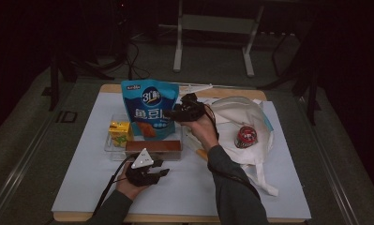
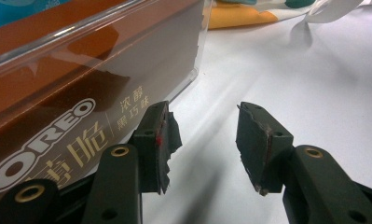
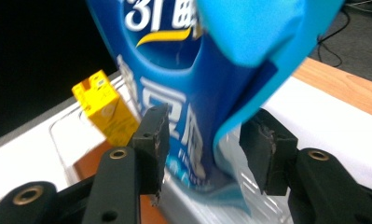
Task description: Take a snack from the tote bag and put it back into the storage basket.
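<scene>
The right gripper (image 1: 175,114) reaches over the clear tray (image 1: 110,151) with its jaws spread to either side of the blue snack pouch (image 1: 149,108), whose edge hangs between the pads without being pinched, as the right gripper view shows; the left gripper (image 1: 162,173) rests low on the white mat (image 1: 81,164) near the table's front edge, jaws parted and holding nothing, just beside the brown Oreo box (image 1: 153,147). The pouch stands upright at the back of the tray, the tallest thing on the table; to its right a white cloth bag (image 1: 250,136) lies slumped open with a red can (image 1: 245,136) inside it; the Oreo box lies flat along the tray's near side; a small yellow carton (image 1: 120,132) stands at the tray's left, beside the pouch.
</scene>
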